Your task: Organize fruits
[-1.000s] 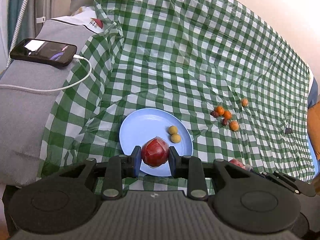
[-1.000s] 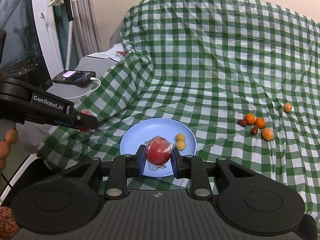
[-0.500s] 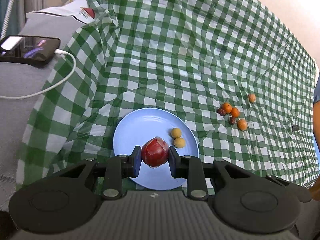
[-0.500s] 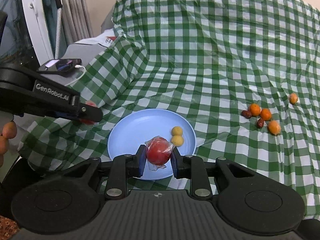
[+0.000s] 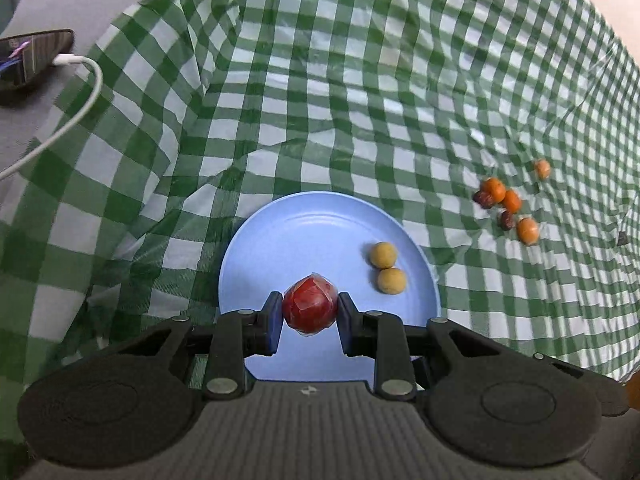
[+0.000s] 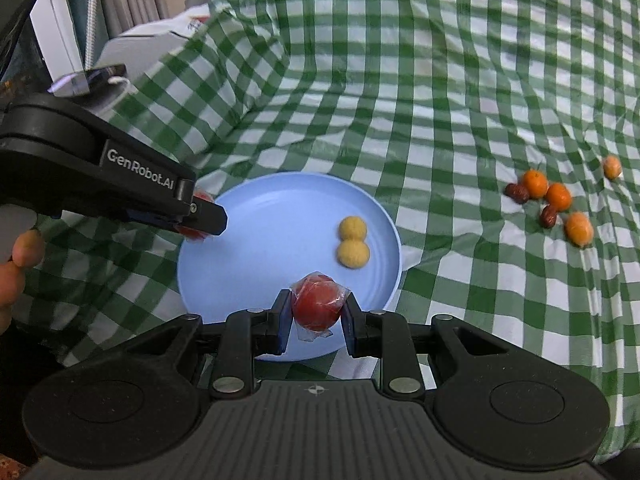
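over the last second both my claws have closed in over the blue plate (image 6: 256,208): left claw (image 5: 310,312) clenched on a wrapped red fruit (image 5: 310,309), right claw (image 6: 318,310) on another (image 6: 318,306), so both look ready to set down beside the two yellow fruits (image 6: 352,242)

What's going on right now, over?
Left gripper shut on wrapped red fruit; right gripper likewise. Both over blue plate. Nothing blocking.
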`<state>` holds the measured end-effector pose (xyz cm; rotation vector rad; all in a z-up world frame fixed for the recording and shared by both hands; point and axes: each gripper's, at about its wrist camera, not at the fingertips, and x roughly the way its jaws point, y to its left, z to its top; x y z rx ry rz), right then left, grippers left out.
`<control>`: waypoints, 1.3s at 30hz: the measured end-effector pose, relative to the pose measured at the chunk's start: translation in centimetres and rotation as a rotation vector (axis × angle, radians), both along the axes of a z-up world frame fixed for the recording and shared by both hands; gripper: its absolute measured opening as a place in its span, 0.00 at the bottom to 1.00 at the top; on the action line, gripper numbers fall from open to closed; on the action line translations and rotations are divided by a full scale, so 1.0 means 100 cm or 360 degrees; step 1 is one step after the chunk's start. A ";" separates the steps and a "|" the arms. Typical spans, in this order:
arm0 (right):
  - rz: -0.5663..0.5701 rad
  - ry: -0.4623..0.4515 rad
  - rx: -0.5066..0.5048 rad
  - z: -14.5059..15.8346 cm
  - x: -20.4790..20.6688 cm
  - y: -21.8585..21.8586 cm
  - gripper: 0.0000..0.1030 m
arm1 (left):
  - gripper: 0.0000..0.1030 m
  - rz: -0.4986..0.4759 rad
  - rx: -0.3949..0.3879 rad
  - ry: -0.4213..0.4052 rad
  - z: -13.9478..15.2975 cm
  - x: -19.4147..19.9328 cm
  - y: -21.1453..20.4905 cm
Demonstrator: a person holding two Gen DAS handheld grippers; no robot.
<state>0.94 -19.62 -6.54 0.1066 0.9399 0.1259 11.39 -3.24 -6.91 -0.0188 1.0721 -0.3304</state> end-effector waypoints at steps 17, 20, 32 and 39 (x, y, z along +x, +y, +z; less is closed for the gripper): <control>0.0015 -0.0030 -0.0061 0.005 0.021 -0.006 0.84 | 1.00 0.0002 0.0101 -0.0175 0.008 0.006 0.001; 0.0012 -0.0005 -0.0033 0.017 0.004 -0.010 0.91 | 1.00 0.0022 0.0127 -0.0185 0.019 -0.011 0.011; 0.0086 -0.0100 -0.0067 0.058 -0.068 0.012 0.98 | 1.00 0.0069 0.0187 -0.0257 0.053 -0.103 0.047; 0.0066 -0.0206 -0.0083 0.077 -0.094 0.015 0.99 | 1.00 0.0091 0.0162 -0.0359 0.072 -0.130 0.050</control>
